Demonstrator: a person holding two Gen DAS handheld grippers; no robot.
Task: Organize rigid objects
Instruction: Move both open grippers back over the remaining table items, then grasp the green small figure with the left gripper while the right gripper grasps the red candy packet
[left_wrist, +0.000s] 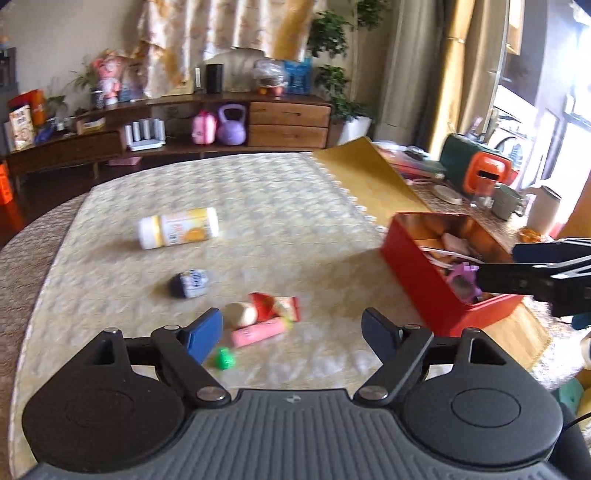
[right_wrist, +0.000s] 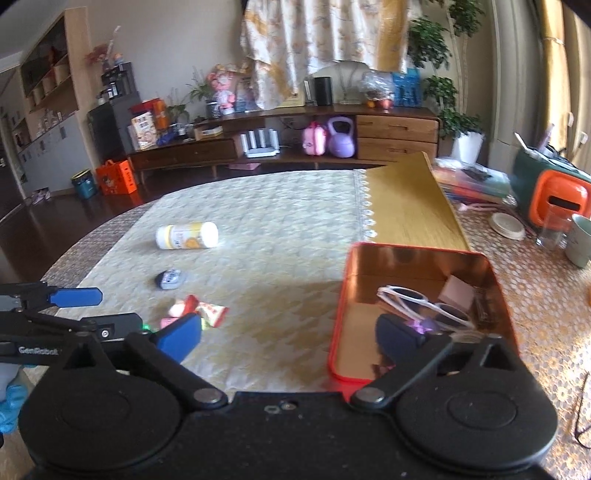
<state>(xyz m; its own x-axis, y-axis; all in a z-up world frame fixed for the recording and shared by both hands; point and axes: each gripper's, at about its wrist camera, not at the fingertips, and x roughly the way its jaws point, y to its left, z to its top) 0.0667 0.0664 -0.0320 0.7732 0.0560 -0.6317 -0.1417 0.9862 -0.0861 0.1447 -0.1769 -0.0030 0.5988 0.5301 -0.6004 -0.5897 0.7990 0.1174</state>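
Note:
A red tin box (left_wrist: 417, 273) (right_wrist: 341, 295) stands on the table at the right and holds white sunglasses (right_wrist: 417, 302), a pink block (right_wrist: 458, 293) and a purple toy (left_wrist: 463, 282). My left gripper (left_wrist: 291, 332) is open and empty, just above a pink bar (left_wrist: 258, 332), a red and white wrapper (left_wrist: 275, 306) and a small green piece (left_wrist: 224, 358). My right gripper (right_wrist: 291, 338) is open over the tin's near left corner. A white and yellow bottle (left_wrist: 177, 227) (right_wrist: 186, 235) and a small dark pouch (left_wrist: 190, 282) (right_wrist: 170, 278) lie farther out.
A yellow board (right_wrist: 406, 206) lies behind the tin. At the right stand a green and orange bag (right_wrist: 554, 192), a glass (right_wrist: 552, 227) and a mug (right_wrist: 580, 240). A wooden sideboard (left_wrist: 288, 122) stands beyond the table.

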